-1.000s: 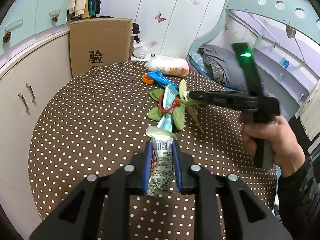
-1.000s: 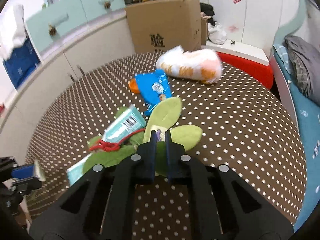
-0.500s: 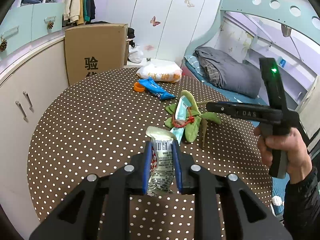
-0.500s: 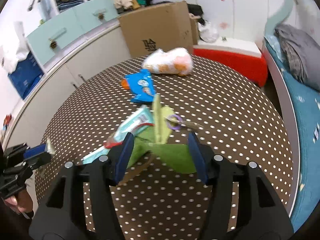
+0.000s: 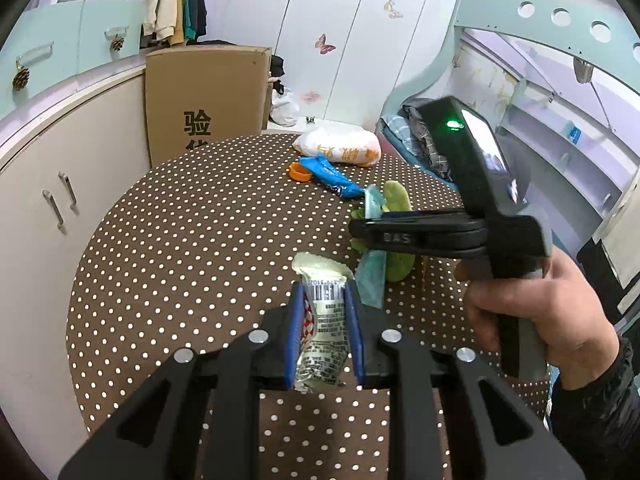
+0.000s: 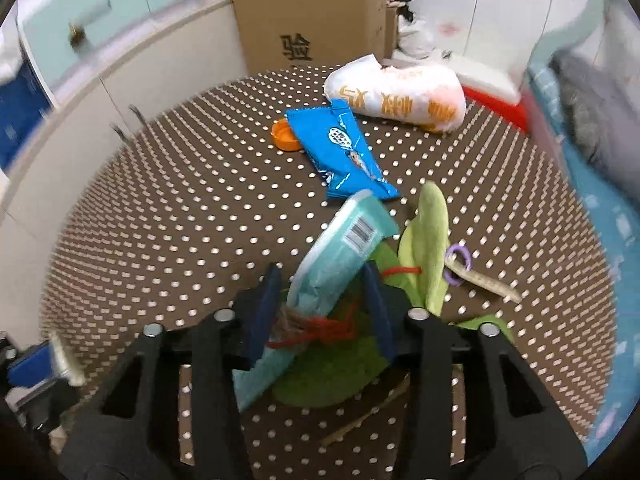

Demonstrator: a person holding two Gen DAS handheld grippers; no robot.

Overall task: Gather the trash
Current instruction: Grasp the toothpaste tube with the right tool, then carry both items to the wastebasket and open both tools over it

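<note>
**Left-wrist and right-wrist status: trash on the dotted tabletop**

Left wrist view: our left gripper (image 5: 322, 330) has its jaws clenched on a pale crumpled wrapper (image 5: 322, 320) with a barcode near its top edge; the wrapper sits upright between the blue pads, above the brown dotted tabletop (image 5: 180, 240). At 2 o'clock from it we see our right hand (image 5: 532, 320) holding the right gripper (image 6: 320, 312), which points toward 9 o'clock over a heap of green leaves (image 5: 394, 208).

Right wrist view: the right gripper's jaws stand apart, one on each side of a teal wrapper (image 6: 340, 256). We cannot tell whether the pads touch it. The teal wrapper lies tilted on the green leaves, with a tangle of red string (image 6: 320, 328) across its lower part. A purple ring (image 6: 458, 266) on a pale strip lies at 3 o'clock from the leaves. A blue snack packet (image 6: 340, 152) lies at 12 o'clock from the teal wrapper, with an orange cap (image 6: 284, 136) touching its 9 o'clock edge. A white bag with orange print (image 6: 396, 94) rests at the far edge, just beyond the blue packet. A cardboard box (image 6: 312, 16) stands behind the tabletop.
</note>
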